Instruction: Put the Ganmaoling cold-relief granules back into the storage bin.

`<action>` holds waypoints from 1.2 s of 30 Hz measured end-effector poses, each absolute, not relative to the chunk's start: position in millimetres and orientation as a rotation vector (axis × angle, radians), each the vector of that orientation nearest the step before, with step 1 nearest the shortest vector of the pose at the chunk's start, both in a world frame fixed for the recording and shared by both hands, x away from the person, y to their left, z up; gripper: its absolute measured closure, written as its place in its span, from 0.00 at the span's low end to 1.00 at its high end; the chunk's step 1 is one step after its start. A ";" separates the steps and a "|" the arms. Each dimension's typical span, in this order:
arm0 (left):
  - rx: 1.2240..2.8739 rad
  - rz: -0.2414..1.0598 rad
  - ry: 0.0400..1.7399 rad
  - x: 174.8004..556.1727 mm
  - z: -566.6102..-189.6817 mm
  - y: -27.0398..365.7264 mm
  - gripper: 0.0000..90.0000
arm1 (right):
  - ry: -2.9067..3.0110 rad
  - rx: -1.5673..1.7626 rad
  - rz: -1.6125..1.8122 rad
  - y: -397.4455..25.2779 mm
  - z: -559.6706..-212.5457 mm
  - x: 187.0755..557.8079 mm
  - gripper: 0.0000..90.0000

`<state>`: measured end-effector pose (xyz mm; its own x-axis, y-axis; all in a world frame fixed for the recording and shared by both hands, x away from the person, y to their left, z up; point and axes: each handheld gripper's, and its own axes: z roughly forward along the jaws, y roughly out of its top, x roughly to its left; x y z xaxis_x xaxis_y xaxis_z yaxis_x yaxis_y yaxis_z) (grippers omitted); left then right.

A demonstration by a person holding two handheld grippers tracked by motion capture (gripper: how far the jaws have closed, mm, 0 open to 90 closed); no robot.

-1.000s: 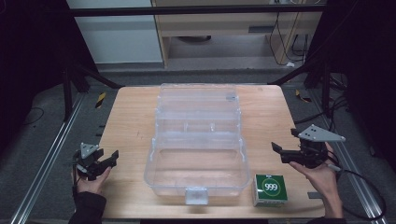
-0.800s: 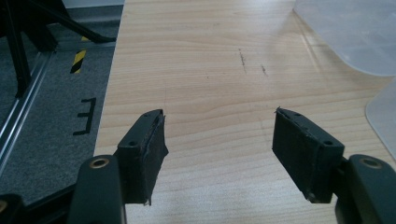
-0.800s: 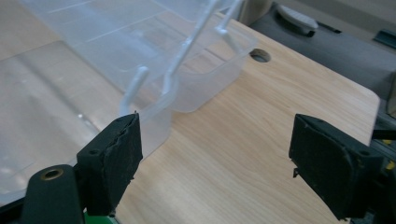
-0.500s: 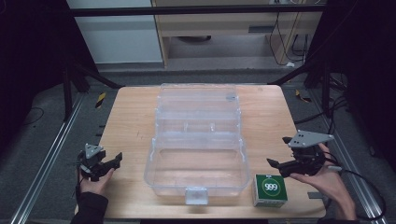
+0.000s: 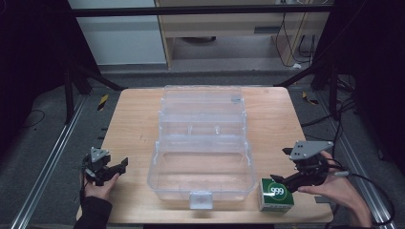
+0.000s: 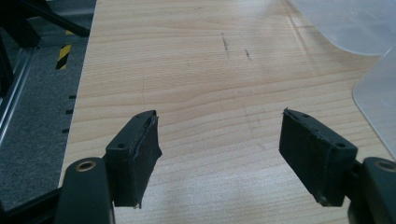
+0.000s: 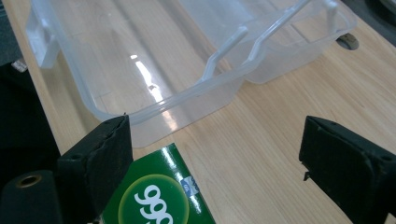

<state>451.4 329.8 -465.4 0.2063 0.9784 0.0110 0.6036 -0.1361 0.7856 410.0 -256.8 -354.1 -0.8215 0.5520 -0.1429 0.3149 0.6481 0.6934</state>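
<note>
A clear plastic box (image 5: 203, 148) lies open in the middle of the wooden table (image 5: 272, 119), its lid folded back. A green carton marked 999 (image 5: 276, 194) sits near the front edge, right of the box. My right gripper (image 5: 285, 180) hovers open just over the carton's right side; in the right gripper view the carton (image 7: 159, 198) lies below the left jaw, with the box's wall (image 7: 187, 98) beyond my right gripper (image 7: 215, 154). My left gripper (image 5: 119, 167) stands open at the table's left front over bare wood; the left gripper view shows my left gripper (image 6: 219, 149) holding nothing.
The box's latch tab (image 5: 200, 199) points toward the front edge. Dark frame rails (image 5: 45, 157) and floor surround the table, with cables (image 5: 334, 119) at the right. Bare wood (image 6: 196, 79) lies left of the box.
My right gripper has dropped and moved toward the front, closing in on the green carton. The left gripper has shifted slightly.
</note>
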 end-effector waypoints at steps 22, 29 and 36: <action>1.851 0.713 1.461 452.9 -467.7 326.7 0.30 | 2.746 0.481 0.743 -249.0 -369.5 413.8 0.06; 1.856 0.710 1.457 453.1 -468.2 325.9 0.30 | 2.801 0.443 0.699 -245.6 -375.3 410.9 0.05; 1.858 0.710 1.454 453.1 -468.1 325.7 0.30 | 2.847 0.416 0.644 -241.2 -385.2 408.5 0.03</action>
